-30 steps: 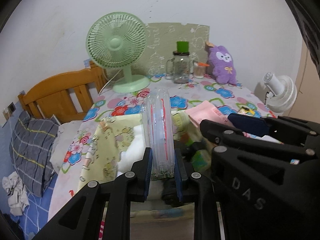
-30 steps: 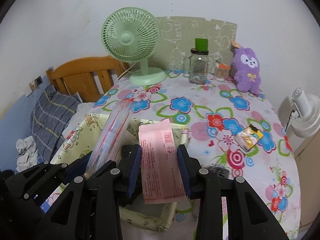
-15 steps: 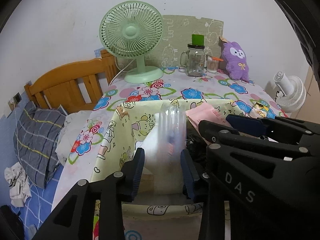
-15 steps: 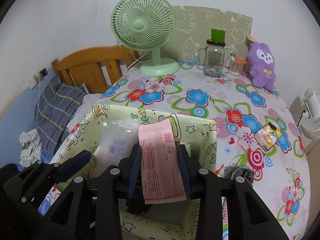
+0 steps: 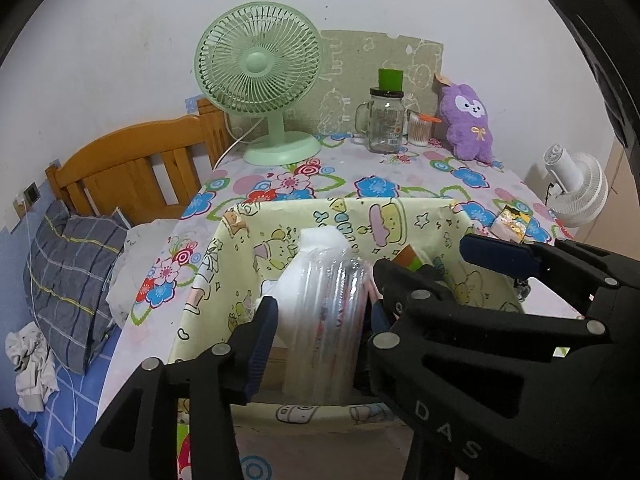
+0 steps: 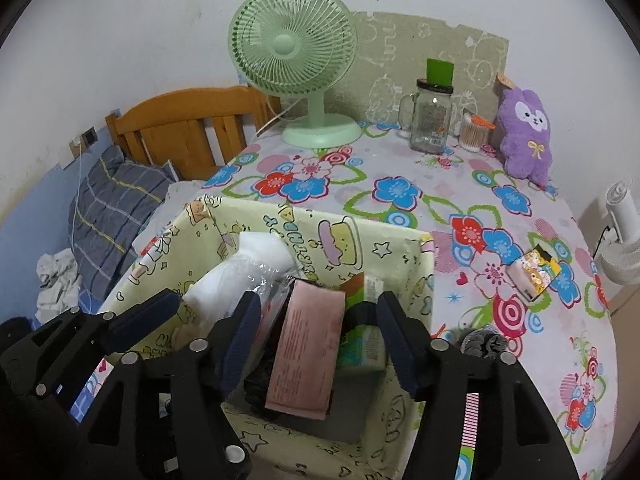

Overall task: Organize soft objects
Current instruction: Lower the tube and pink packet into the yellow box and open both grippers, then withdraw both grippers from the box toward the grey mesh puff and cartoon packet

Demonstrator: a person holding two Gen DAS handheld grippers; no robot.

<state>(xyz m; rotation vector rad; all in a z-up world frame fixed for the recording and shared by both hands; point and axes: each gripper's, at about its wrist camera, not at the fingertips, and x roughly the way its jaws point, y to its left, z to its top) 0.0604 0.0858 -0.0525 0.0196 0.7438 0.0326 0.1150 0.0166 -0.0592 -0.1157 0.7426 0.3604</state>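
A yellow cartoon-print fabric box [image 5: 360, 216] [image 6: 384, 248] stands at the table's near edge. My left gripper [image 5: 320, 320] is open over it; a clear plastic packet [image 5: 328, 312] of white soft goods lies between its fingers, inside the box. My right gripper [image 6: 316, 340] is open above the box; a pink packet [image 6: 308, 356] stands loose between its fingers, inside the box, beside a green packet [image 6: 364, 344]. A purple plush toy [image 5: 468, 120] [image 6: 524, 132] sits at the table's back right.
A green fan [image 6: 296, 52], a glass jar [image 6: 432, 120] and a cotton-swab cup [image 6: 472, 132] stand at the back. A small snack packet [image 6: 536, 276] and a dark grey soft item [image 6: 484, 340] lie right of the box. A bed with a wooden headboard [image 5: 132, 164] is to the left.
Both grippers lowered toward the box and opened. The clear packet and the pink packet were let go into the box.
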